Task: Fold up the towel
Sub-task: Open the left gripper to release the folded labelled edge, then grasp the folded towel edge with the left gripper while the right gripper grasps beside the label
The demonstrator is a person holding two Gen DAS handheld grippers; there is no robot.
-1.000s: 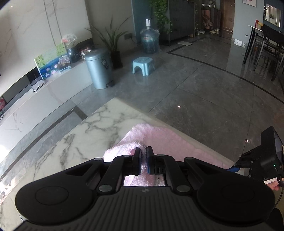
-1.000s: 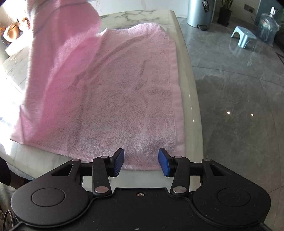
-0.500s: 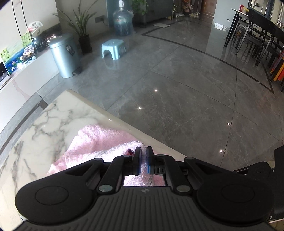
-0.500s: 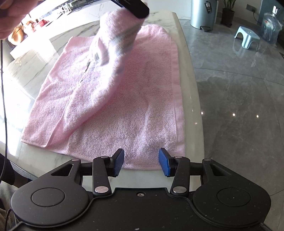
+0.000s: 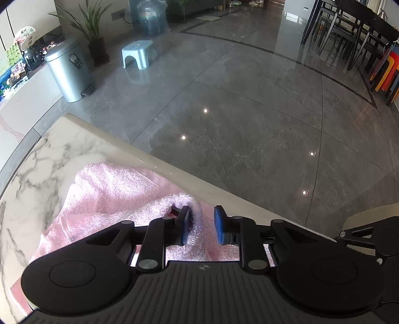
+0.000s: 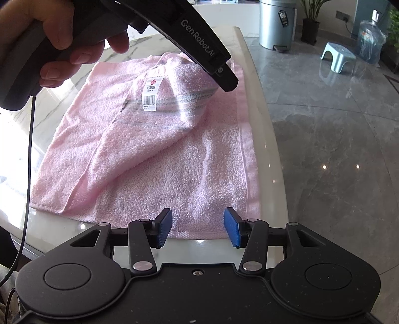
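Note:
A pink towel (image 6: 174, 159) lies on the marble table (image 6: 273, 149), its far corner folded over toward the right edge, with a white barcode label (image 6: 151, 93) and a grey stripe showing. In the right wrist view a hand (image 6: 74, 52) holds my left gripper (image 6: 225, 81) down on that folded corner. In the left wrist view the left gripper (image 5: 201, 219) has its jaws opening, and the bunched towel (image 5: 112, 194) corner lies loose between them. My right gripper (image 6: 198, 220) stands open just above the towel's near hem, with nothing gripped.
The table's long edge (image 5: 159, 162) runs beside the towel, with glossy grey floor beyond. On the floor stand a metal bin (image 5: 68, 72), a pale blue stool (image 5: 138, 53), a water jug (image 5: 152, 17) and a potted plant (image 5: 96, 37). Dark chairs (image 5: 349, 37) stand far right.
The left gripper came down and across with the raised towel corner, laid it over the spread towel near the table edge, and its jaws parted. The right gripper stayed put.

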